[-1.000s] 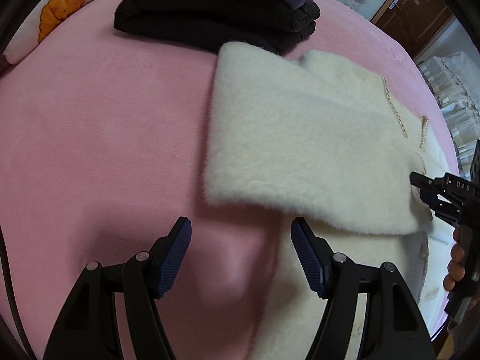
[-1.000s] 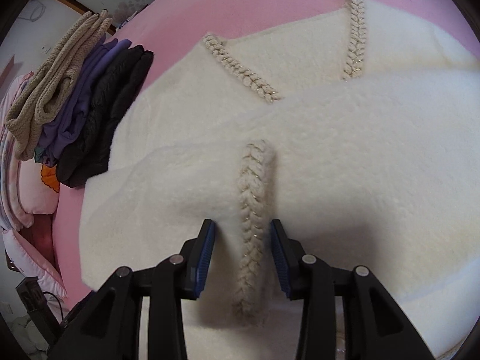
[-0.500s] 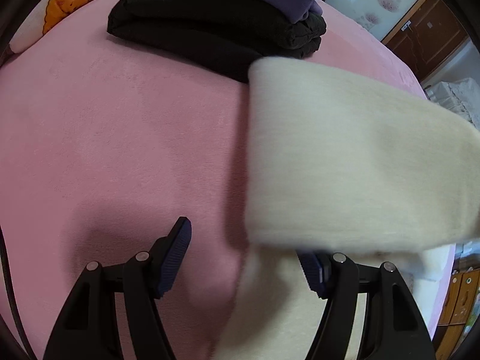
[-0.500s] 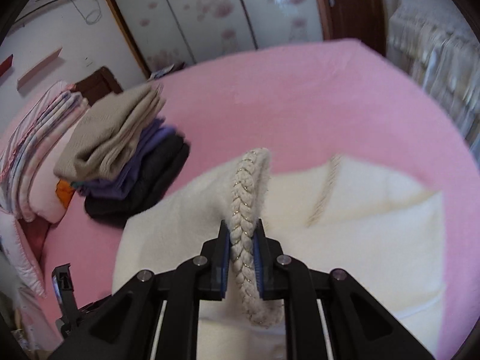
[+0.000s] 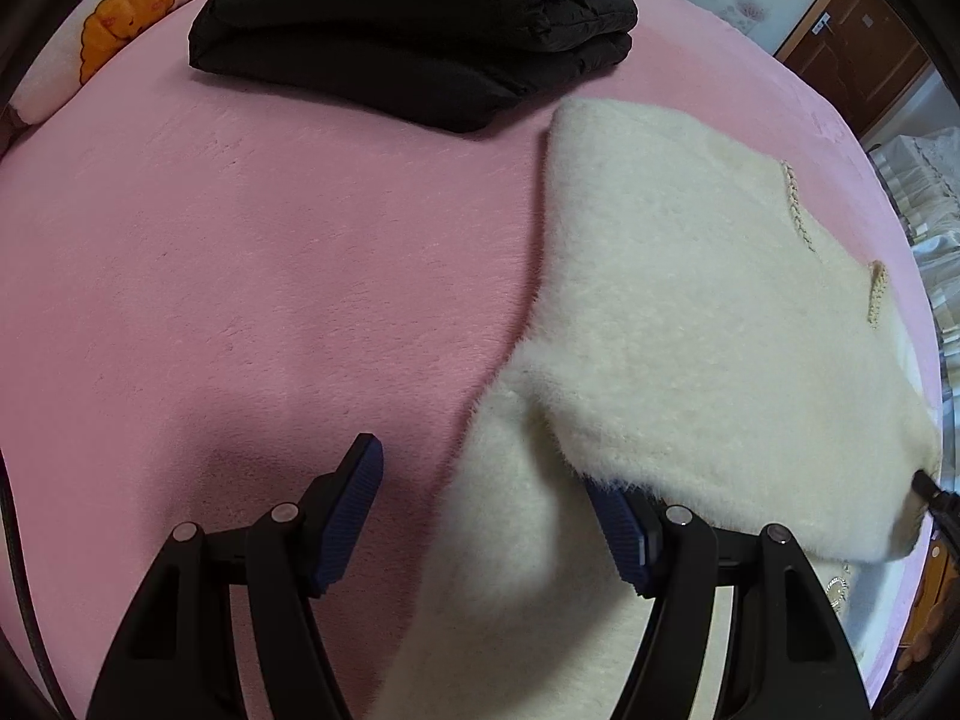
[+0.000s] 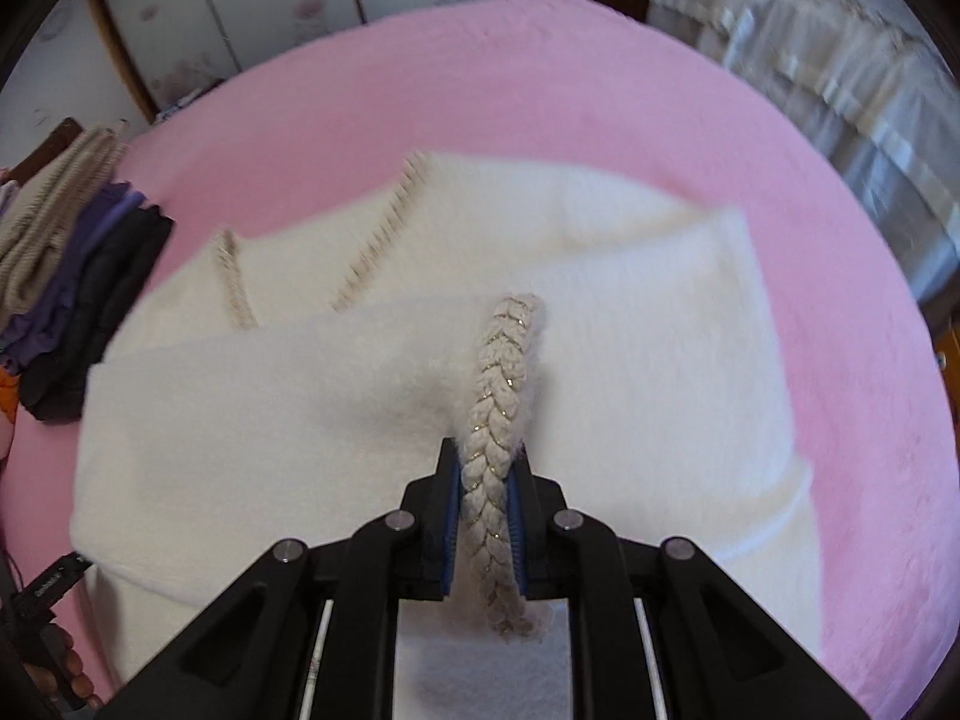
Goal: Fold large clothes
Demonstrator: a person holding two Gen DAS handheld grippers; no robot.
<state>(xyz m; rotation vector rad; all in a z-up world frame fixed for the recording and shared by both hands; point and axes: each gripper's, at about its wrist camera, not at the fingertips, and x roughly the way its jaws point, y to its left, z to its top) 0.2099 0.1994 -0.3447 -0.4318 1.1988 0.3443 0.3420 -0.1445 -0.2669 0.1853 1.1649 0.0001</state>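
A fluffy cream sweater (image 5: 690,312) lies on the pink bed (image 5: 240,240), with one part folded over the rest. My right gripper (image 6: 486,480) is shut on its braided trim (image 6: 504,372) and holds that edge lifted above the sweater's body (image 6: 270,408). The right gripper's tip shows at the fold's far right corner (image 5: 930,489) in the left wrist view. My left gripper (image 5: 486,510) stands open above the sweater's left edge. Pink blanket is under its left finger (image 5: 354,498), and cream fabric partly covers its right finger (image 5: 618,531).
A stack of folded black, purple and beige clothes (image 5: 420,30) sits at the far side of the bed, also seen as the stack (image 6: 72,276) at left. A pillow with an orange print (image 5: 120,24) lies beside it. Wardrobe doors (image 6: 270,12) and a draped cover (image 6: 840,90) stand beyond the bed.
The right gripper closed on the braided trim, lifted it and carried the folded part across the sweater. The left gripper shifted a little along the bed and stayed open.
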